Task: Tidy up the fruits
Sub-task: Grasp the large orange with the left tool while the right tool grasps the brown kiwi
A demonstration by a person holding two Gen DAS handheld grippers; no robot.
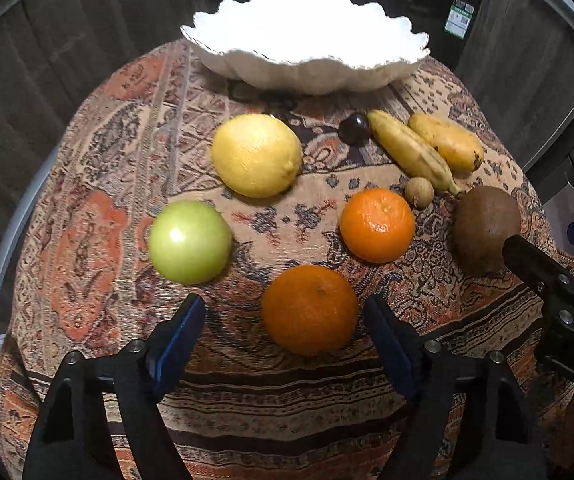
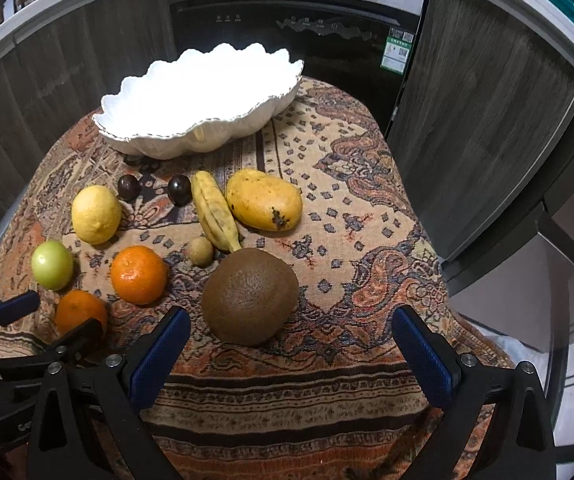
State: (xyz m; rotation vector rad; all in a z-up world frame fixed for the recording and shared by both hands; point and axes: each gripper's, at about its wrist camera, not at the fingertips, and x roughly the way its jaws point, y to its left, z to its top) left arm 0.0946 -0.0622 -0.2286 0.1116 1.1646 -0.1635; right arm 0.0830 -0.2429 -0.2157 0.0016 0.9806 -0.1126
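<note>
Table draped in a patterned orange-brown cloth (image 1: pixel 99 208). White scalloped bowl (image 1: pixel 307 40) sits at the far edge, nothing visible inside; its interior is washed out by glare.

Fruit lies loose on the cloth in front of the bowl, none of it in the bowl:
- lemon (image 1: pixel 256 155), left of centre, nearest the bowl on that side
- green apple (image 1: pixel 189 241), nearer and left of the lemon
- near orange (image 1: pixel 309 309), closest to the left gripper
- far orange (image 1: pixel 377 225), just beyond it to the right
- small tan round fruit (image 1: pixel 419 192), touching or nearly touching the banana tip
- banana (image 1: pixel 411 149) and mango (image 1: pixel 445 141) side by side, touching
- dark plum (image 1: pixel 354 129) just left of the banana; right wrist view shows a second dark plum (image 2: pixel 128 187) further left, near the lemon
- kiwi (image 2: pixel 250 297), on the right side, nearest the right gripper

Left gripper (image 1: pixel 285 320): blue-padded fingers (image 1: pixel 179 336) spread wide, holding nothing. The near orange sits between the fingertips, with a gap on each side.

Right gripper (image 2: pixel 291 334): fingers wide apart, holding nothing. The kiwi sits between the tips, closer to the left finger, not touching either.

Behind the table: dark wood-grain cabinet fronts (image 2: pixel 479 92) and a black appliance (image 2: pixel 299 36) with a green label.
</note>
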